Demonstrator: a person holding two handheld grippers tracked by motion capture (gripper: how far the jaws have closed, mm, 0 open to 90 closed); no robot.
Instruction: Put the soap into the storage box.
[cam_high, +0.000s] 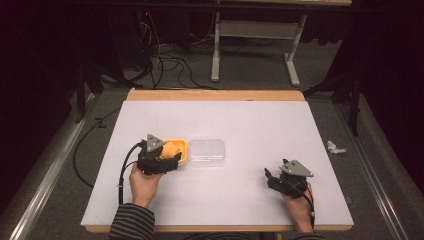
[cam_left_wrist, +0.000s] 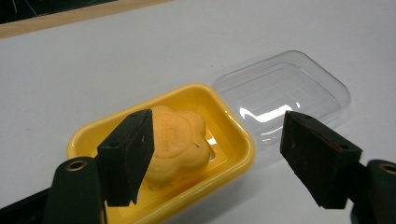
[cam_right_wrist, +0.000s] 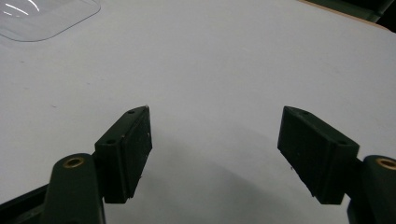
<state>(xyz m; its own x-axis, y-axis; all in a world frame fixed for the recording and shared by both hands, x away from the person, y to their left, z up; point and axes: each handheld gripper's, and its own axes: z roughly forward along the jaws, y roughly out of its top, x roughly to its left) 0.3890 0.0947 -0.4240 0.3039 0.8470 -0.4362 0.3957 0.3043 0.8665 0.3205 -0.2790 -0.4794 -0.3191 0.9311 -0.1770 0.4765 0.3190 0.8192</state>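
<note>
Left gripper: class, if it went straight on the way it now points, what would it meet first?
Probably the soap in the yellow dish; the left gripper is open around it, though depth is uncertain.

Embossed lettering on the orange soap (cam_left_wrist: 180, 140) — perhaps two short lines — too blurred to read

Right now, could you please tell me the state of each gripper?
Left gripper: open, holding nothing, over the yellow soap dish.
Right gripper: open, holding nothing, above the white table.
</note>
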